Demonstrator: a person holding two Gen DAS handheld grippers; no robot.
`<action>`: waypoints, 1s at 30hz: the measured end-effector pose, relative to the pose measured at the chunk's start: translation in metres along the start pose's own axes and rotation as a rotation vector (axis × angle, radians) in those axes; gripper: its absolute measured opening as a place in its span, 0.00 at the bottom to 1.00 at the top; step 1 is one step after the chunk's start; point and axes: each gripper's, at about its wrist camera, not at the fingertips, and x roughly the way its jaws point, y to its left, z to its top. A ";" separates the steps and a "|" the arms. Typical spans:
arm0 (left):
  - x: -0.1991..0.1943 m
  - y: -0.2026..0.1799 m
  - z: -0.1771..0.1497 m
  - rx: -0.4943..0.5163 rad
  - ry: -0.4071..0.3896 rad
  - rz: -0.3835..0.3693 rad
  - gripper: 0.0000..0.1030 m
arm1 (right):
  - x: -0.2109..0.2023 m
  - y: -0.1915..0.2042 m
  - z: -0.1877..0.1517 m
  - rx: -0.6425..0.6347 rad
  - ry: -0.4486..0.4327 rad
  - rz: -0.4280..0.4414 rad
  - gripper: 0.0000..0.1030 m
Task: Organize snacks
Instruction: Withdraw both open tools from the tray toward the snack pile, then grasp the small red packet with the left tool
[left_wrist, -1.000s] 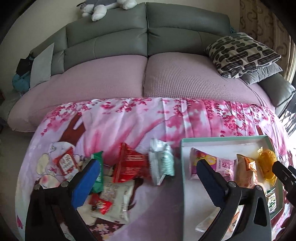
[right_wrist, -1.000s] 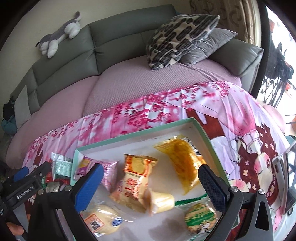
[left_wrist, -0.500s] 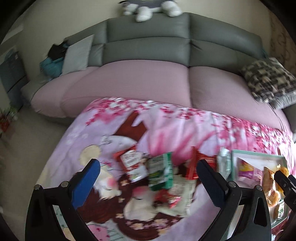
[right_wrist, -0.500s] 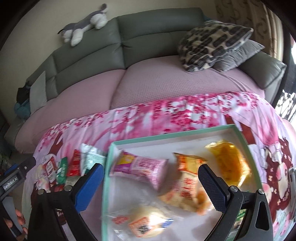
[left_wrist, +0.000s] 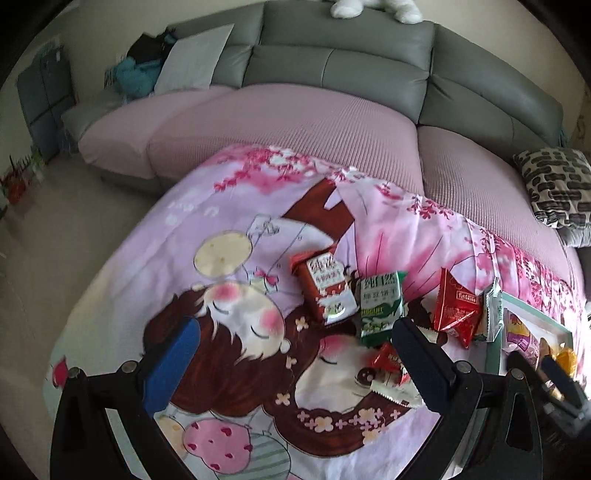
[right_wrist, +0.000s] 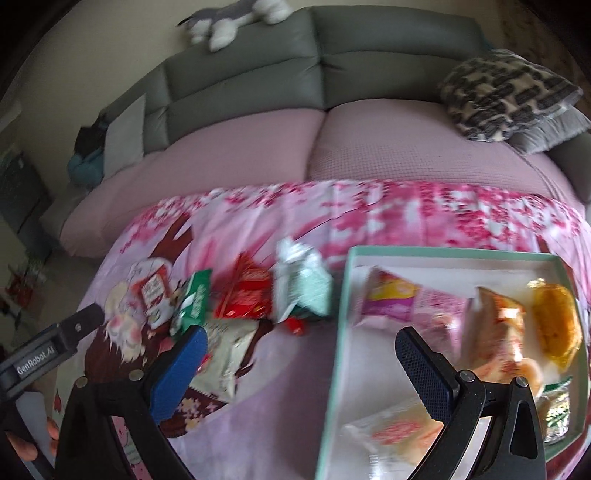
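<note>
We see left gripper (left_wrist: 295, 363) jaws open, empty | right gripper (right_wrist: 301, 365) jaws open, empty | snacks (left_wrist: 380, 306) beside tray (right_wrist: 341, 295) on cloth (left_wrist: 221, 206)

The left gripper (right_wrist: 55, 347), seen from the right wrist camera, carries white lettering "GenRobot.AI" on its black arm; the green packet (left_wrist: 380, 306) shows large Chinese characters, too small to read surely; the red packet (left_wrist: 456, 312) has a small white brand mark, illegible; the red-and-white packet (left_wrist: 325, 288) bears unreadable Chinese print.
</note>
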 end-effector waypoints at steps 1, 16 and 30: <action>0.001 0.001 -0.001 -0.008 0.005 -0.006 1.00 | 0.003 0.007 -0.003 -0.021 0.009 0.002 1.00; 0.033 -0.007 -0.019 -0.047 0.111 -0.099 1.00 | 0.039 0.038 -0.030 -0.150 0.101 -0.037 1.00; 0.065 -0.044 -0.029 -0.041 0.251 -0.313 0.76 | 0.041 0.030 -0.034 -0.168 0.113 -0.072 1.00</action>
